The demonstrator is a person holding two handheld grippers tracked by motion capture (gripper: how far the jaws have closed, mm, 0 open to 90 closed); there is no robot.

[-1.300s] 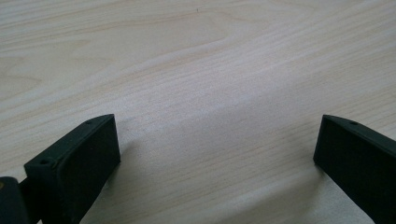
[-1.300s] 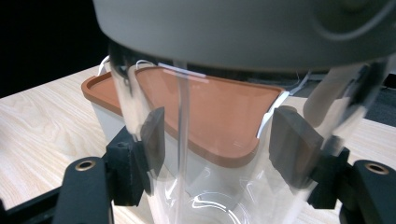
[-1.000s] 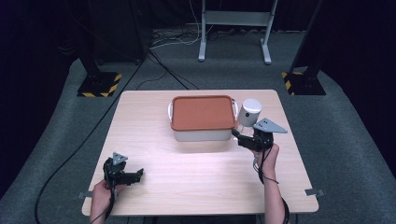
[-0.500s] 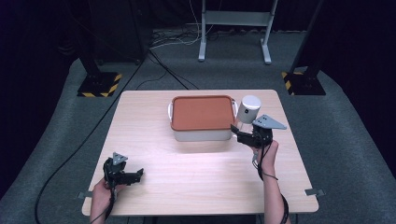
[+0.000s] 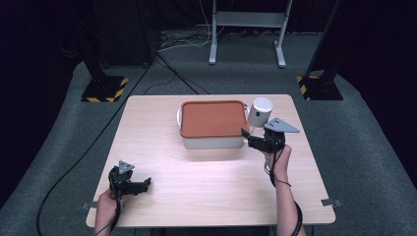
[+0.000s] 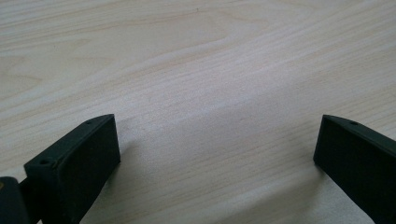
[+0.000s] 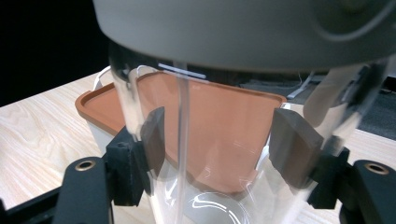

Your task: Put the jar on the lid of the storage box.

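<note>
A clear container with a pale grey lid (image 5: 259, 111) (image 7: 243, 32) stands just right of a white tub with an orange-brown lid (image 5: 212, 118) (image 7: 100, 105). My right gripper (image 5: 250, 137) (image 7: 219, 144) is shut on the container's clear wall below the lid, and its pads (image 7: 154, 137) show through the plastic on both sides. My left gripper (image 5: 142, 185) (image 6: 217, 144) lies low over the bare wooden table (image 6: 210, 70) near the front left corner. It is open, with nothing between its jaws.
The tub sits at the back middle of the table (image 5: 206, 177). Around the table are a grey floor mat, black stand bases with hazard stripes (image 5: 104, 89) and a metal frame (image 5: 246, 29) behind.
The right gripper and the container have risen a little and shifted slightly left, closer to the tub. The left gripper has stayed put.
</note>
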